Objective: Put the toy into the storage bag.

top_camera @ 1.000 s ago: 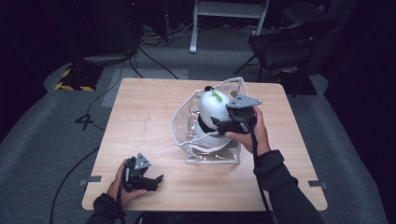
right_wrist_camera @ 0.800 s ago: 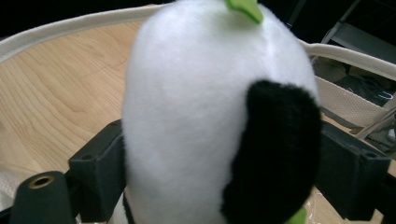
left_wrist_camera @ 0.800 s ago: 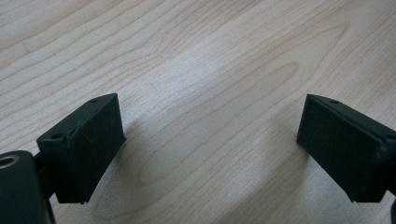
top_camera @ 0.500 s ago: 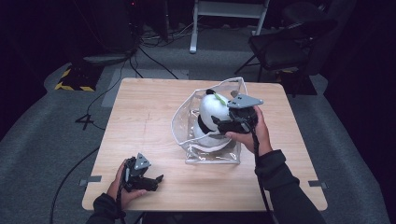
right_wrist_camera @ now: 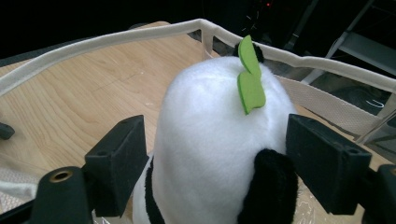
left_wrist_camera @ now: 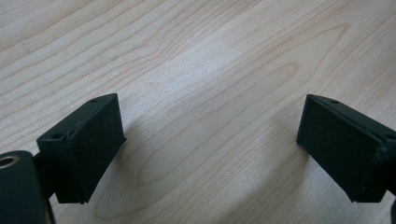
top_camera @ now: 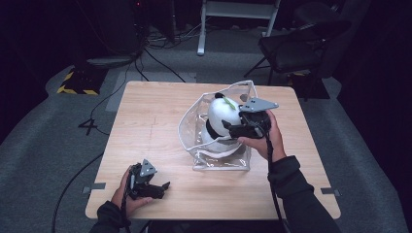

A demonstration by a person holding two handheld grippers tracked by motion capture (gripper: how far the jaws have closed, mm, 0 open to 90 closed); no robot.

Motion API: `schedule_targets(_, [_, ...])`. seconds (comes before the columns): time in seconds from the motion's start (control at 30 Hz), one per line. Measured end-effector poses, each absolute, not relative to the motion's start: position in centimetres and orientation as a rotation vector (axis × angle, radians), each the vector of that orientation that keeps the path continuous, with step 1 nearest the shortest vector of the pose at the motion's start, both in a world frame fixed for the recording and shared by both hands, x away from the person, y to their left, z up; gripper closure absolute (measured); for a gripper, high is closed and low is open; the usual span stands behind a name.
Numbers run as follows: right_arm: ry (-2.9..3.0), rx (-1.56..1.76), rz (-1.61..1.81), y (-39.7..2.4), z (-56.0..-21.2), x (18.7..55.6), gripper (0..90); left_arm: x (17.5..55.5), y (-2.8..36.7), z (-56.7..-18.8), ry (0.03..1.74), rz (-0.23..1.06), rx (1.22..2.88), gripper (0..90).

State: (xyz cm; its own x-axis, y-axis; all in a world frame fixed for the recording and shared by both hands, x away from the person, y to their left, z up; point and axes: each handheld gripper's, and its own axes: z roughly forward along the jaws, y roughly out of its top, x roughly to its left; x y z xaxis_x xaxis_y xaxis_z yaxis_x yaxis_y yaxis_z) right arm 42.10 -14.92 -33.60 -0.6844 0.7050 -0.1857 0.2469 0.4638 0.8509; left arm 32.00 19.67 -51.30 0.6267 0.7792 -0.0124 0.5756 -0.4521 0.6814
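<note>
Right tongs [top_camera: 232, 130] straddle the white plush toy [right_wrist_camera: 219, 140], jaws apart, not clearly clamped; toy stands upright inside the clear bag [top_camera: 221, 162], directly ahead of them. Left tongs [left_wrist_camera: 210, 154] released, empty, well apart on the surface [top_camera: 150, 116]

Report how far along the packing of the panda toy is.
Done, apparently: the plush panda sits partly inside the clear bag, head above the rim. In hand: the right gripper has its jaws either side of the toy; grip uncertain. Left: seating it fully, probably. The left gripper rests open on the table.
</note>
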Motion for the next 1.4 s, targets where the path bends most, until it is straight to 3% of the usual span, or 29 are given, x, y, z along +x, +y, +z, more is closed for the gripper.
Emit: schedule_targets(1.4, [2.083,0.854,1.141,-21.0,-31.6,41.9,22.5,32.0,19.7,-51.3,1.056,0.399,2.189,7.3])
